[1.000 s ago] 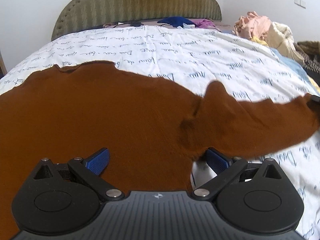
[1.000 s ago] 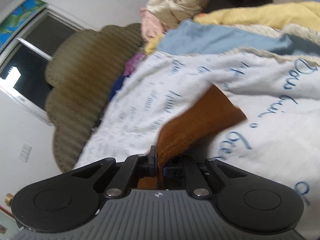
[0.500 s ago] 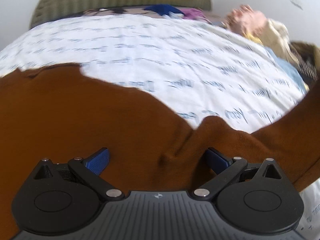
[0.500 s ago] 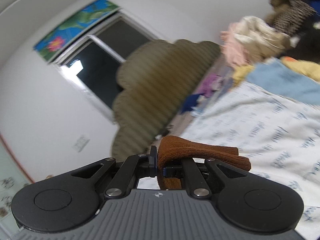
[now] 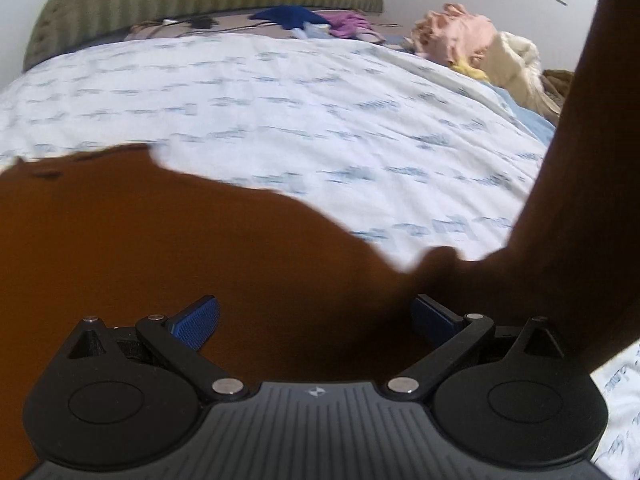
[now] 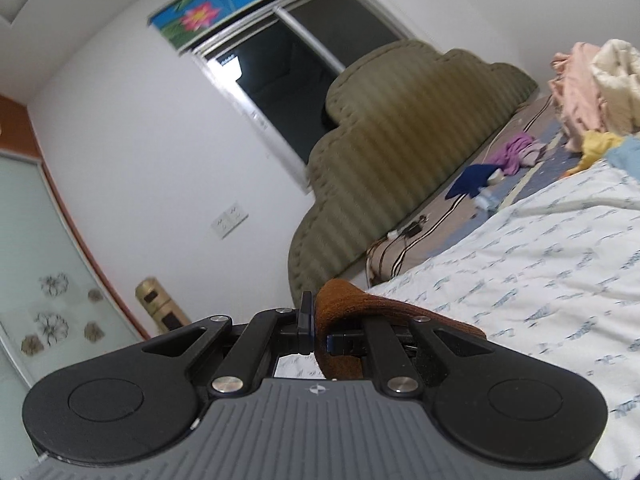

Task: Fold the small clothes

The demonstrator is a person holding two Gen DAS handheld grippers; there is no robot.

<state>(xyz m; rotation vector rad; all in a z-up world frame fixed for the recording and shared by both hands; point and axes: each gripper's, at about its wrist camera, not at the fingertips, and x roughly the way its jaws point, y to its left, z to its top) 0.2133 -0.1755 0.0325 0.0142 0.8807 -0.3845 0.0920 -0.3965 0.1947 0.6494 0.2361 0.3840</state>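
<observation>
A brown garment (image 5: 160, 260) lies spread on the white printed bed sheet (image 5: 320, 120). My left gripper (image 5: 316, 320) hovers low over it, open, its blue pads (image 5: 196, 324) wide apart with brown cloth spanning the gap beneath. At the right of the left wrist view one end of the garment rises as a taut dark strip (image 5: 580, 160) out of the frame. My right gripper (image 6: 316, 320) is shut on that end of the brown garment (image 6: 344, 308), held high above the bed and pointing level toward the headboard. The cloth drapes over its right finger.
A pile of loose clothes (image 5: 472, 40) sits at the far right of the bed, seen also as a pile (image 6: 592, 80) in the right wrist view. Small blue and purple items (image 5: 304, 20) lie near the green padded headboard (image 6: 400, 140). A dark window (image 6: 280, 80) is behind.
My right gripper has risen and tipped up from the sheet to face the headboard, carrying the brown end with it. In the left wrist view that end now stands up at the right.
</observation>
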